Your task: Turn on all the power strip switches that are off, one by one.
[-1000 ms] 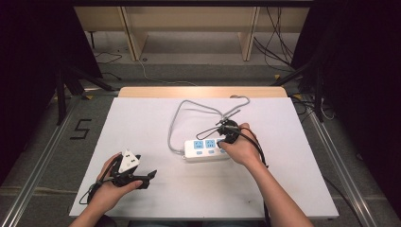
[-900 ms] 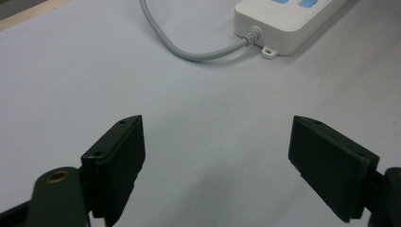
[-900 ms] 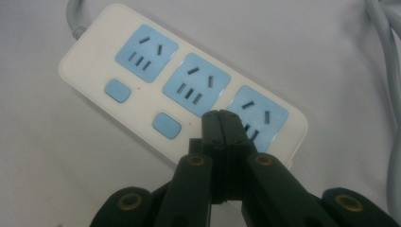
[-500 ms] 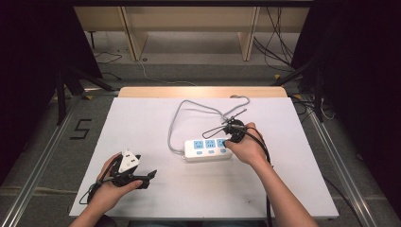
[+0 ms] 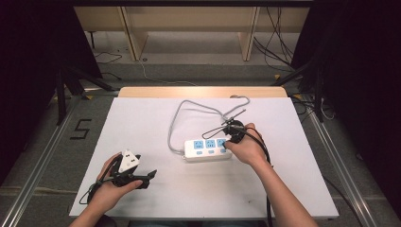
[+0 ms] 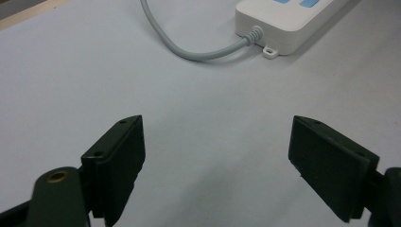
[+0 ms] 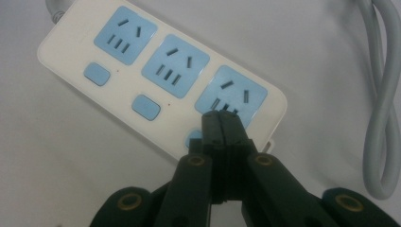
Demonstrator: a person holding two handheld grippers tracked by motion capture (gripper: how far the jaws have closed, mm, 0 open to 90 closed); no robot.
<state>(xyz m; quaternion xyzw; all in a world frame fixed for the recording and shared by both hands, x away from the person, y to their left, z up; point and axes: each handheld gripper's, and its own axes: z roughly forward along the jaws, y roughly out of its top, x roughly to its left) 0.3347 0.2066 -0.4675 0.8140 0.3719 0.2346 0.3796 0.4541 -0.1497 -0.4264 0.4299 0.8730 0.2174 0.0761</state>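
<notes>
A white power strip [image 5: 208, 148] with three blue sockets and blue switches lies in the middle of the table, and its grey cable [image 5: 177, 123] loops off toward the back. My right gripper [image 5: 229, 140] is shut with nothing in it. In the right gripper view its tips [image 7: 220, 119] hang over the strip [image 7: 156, 80] at the third socket, hiding part of the switch [image 7: 192, 138] below it. Whether they touch the strip I cannot tell. My left gripper [image 5: 149, 176] rests at the front left, open and empty [image 6: 217, 156], facing the strip's cable end [image 6: 293, 19].
The white table top [image 5: 142, 118] has a wooden strip along its far edge [image 5: 203, 91]. The strip's grey cable [image 7: 383, 118] doubles back in a loop at the right end. Metal rails and dark stands flank the table on the floor.
My right gripper has shifted slightly to the right along the power strip, still shut. The left hand has stayed in place.
</notes>
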